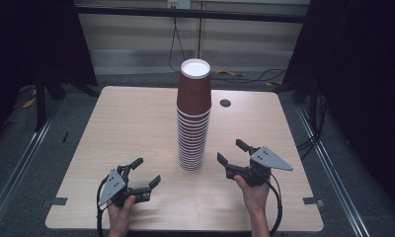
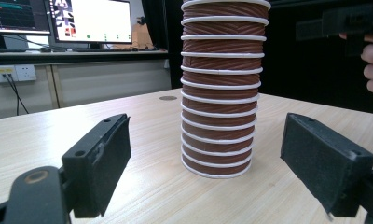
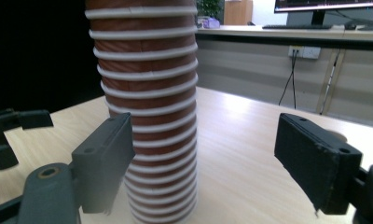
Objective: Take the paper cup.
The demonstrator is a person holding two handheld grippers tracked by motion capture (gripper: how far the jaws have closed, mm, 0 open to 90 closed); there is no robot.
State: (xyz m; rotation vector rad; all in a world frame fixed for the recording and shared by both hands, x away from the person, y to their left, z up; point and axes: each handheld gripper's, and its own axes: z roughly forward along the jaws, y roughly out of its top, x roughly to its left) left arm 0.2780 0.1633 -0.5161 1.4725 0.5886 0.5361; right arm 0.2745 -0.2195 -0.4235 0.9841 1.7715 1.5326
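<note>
While the cup stack (image 1: 193, 116) stood upright mid-table, brown cups nested rim-down with a white base on top, both grippers sat short of it, one each side, nothing held. Left gripper (image 1: 145, 173) had jaws apart, stack ahead of them in the left gripper view (image 2: 219, 88), not between the pads. Right gripper (image 1: 231, 152) also had jaws apart; in the right gripper view the stack (image 3: 147, 107) sat behind its left-hand pad (image 3: 107, 163), off centre. Risk as I judge it: stack is tall and narrow, so a sideways knock from that off-centre pad or a one-sided squeeze low down could tip it, likely toward the left gripper. Pulling one cup without steadying the rest could drag several up. Room: table (image 1: 131, 118) had bare wood all round the stack, wide margins left and right, small round port (image 1: 225, 103) behind right, well apart. Near edge close behind both hands, so little space to back off
</note>
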